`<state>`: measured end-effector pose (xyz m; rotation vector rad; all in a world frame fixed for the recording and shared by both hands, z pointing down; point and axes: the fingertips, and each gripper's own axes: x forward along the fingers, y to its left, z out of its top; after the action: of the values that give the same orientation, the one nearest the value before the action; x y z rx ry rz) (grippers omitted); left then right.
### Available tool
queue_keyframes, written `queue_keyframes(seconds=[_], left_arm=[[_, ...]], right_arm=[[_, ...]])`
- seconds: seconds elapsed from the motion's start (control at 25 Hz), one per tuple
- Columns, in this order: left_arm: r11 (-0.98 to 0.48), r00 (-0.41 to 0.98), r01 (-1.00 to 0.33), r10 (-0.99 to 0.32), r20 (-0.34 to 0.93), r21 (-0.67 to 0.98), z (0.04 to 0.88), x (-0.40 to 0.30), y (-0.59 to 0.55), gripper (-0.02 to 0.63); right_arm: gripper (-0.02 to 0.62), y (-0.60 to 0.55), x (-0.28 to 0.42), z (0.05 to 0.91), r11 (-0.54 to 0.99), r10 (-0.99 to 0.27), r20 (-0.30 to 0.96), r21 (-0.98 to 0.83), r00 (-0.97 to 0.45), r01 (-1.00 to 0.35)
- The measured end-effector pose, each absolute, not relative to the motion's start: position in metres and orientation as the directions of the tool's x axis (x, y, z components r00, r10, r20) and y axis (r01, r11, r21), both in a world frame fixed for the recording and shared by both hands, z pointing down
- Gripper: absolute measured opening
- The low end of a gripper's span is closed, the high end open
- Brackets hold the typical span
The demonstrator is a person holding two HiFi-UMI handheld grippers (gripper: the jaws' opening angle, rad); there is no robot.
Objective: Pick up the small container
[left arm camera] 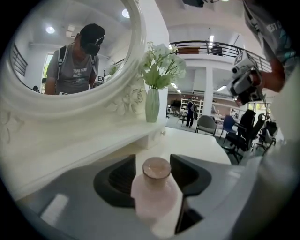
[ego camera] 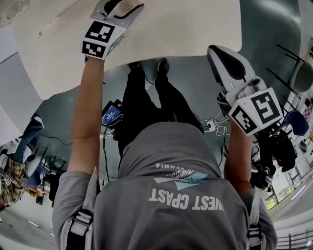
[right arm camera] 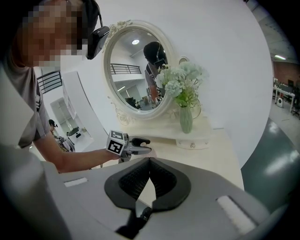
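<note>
The small container [left arm camera: 157, 192] is a pale pink jar with a round lid. In the left gripper view it stands on the white table between the jaws of my left gripper [left arm camera: 153, 157]. The jaws stand wide on either side of it, and I see no pad pressing on it. From the head view the left gripper [ego camera: 120, 7] reaches over the table top with the jar's pink lid [ego camera: 129, 5] at its tip. My right gripper [right arm camera: 150, 161] is shut with nothing in it and hangs off the table's right edge [ego camera: 217, 52].
On a raised shelf at the back of the white dressing table [right arm camera: 220, 150] stand an oval mirror [right arm camera: 136, 70] and a green vase of flowers [right arm camera: 186, 119]. A small drawer knob [right arm camera: 191, 146] sits under the vase. Chairs [left arm camera: 206, 124] stand on the floor beyond.
</note>
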<state>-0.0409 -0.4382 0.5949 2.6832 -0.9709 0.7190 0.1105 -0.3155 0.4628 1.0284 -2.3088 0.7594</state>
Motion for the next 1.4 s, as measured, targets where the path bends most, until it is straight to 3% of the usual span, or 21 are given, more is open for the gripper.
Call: queue_keyframes(seconds=[0.48,0.68,1.4], left_arm=[[-0.774,0.679,-0.633,-0.564,0.471,-0.015,0.609,-0.031,-0.439,0.191],[-0.771,0.665,-0.634,-0.582,0.467,-0.059,0.606,-0.030,-0.436,0.101],[-0.749,0.630,-0.656,-0.613,0.478,-0.095,0.532,-0.056,-0.408,0.095]], right_arm=[[0.003,-0.310,0.109,0.463,0.560,-0.502,0.634,-0.279,-0.588,-0.780],[0.002,-0.307,0.105,0.459,0.569,-0.508,0.623,-0.274,-0.594,-0.775],[0.002,-0.306,0.101,0.414,0.609,-0.564,0.537,-0.243,-0.628,-0.755]])
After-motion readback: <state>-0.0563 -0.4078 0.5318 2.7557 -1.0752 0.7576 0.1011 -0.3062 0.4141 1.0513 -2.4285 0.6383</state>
